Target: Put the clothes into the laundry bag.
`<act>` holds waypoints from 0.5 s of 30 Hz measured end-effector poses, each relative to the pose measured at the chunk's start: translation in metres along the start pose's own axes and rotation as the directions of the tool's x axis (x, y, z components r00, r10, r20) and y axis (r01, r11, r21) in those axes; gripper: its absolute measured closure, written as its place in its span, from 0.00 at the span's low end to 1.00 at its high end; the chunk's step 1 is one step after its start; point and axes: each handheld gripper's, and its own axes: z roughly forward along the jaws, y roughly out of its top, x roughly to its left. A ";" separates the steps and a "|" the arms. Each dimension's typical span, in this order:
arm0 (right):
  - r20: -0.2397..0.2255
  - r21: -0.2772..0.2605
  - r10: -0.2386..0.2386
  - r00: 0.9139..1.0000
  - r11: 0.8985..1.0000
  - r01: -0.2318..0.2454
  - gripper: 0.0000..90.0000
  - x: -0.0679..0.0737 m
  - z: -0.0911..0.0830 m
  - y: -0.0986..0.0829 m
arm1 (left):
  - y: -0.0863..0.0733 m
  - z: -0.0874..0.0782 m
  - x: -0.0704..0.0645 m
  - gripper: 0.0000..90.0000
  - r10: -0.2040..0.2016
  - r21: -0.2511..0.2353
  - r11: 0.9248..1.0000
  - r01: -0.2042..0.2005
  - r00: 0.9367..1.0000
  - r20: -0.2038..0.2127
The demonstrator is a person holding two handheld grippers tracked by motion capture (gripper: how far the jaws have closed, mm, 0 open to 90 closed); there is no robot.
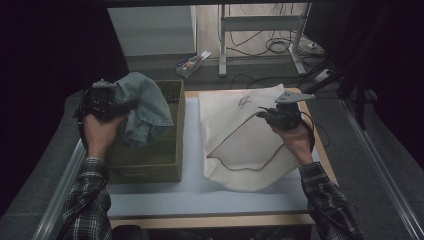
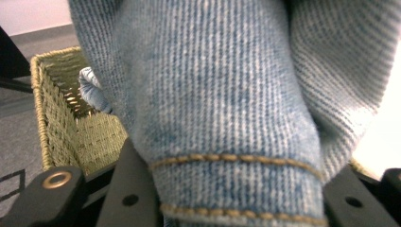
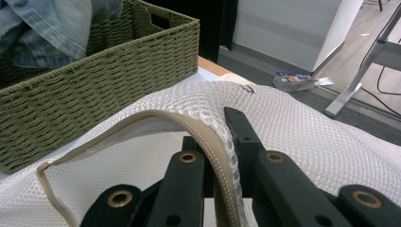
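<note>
Taking the green woven basket [image 1: 150,150] as the landmark: above its near-left part the left gripper [image 1: 111,103] holds a blue denim garment [image 1: 145,107] lifted over the basket's opening, its jaws pinching a stitched hem of the cloth, with some denim seemingly hanging down inside the basket. To the right of the basket, on the tabletop [image 1: 200,197], lies a white mesh laundry bag [image 1: 240,150]. The right gripper [image 1: 270,116] has its jaws clamped on the bag's beige-trimmed rim [image 3: 208,137], raising that edge. Beyond the basket, a small box [image 1: 191,63] lies on the floor.
</note>
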 end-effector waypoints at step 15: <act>0.004 -0.003 0.000 1.000 1.000 0.000 0.93 0.001 0.000 0.000 | 0.000 -0.038 -0.010 0.67 0.014 -0.077 0.997 -0.011 0.999 0.039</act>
